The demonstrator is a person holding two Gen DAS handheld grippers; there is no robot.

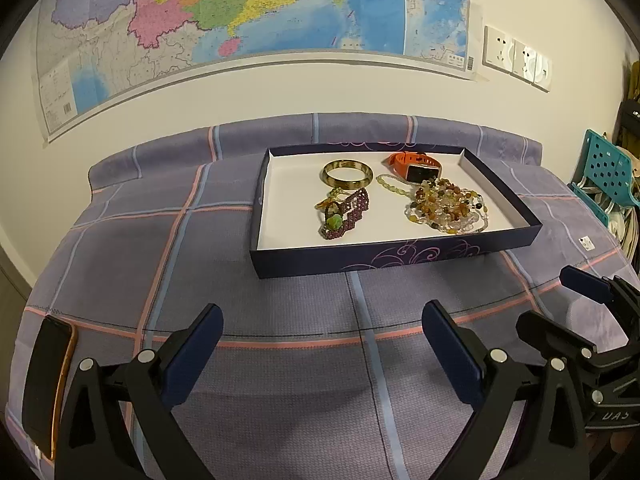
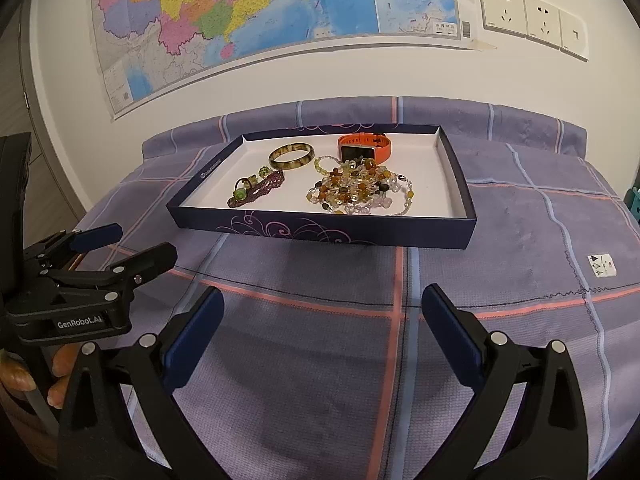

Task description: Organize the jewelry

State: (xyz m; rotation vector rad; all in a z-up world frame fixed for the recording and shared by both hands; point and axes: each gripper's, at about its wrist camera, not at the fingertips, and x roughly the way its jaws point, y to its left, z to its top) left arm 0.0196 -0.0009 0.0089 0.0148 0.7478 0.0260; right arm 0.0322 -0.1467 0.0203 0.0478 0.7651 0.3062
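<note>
both claws gape empty before the jewelry tray.

Bangle, watch, bead strands inside tray.

Home room, likely bedroom: plaid purple bedsheet over the surface, wall map, wall sockets, phone lying on sheet.
</note>
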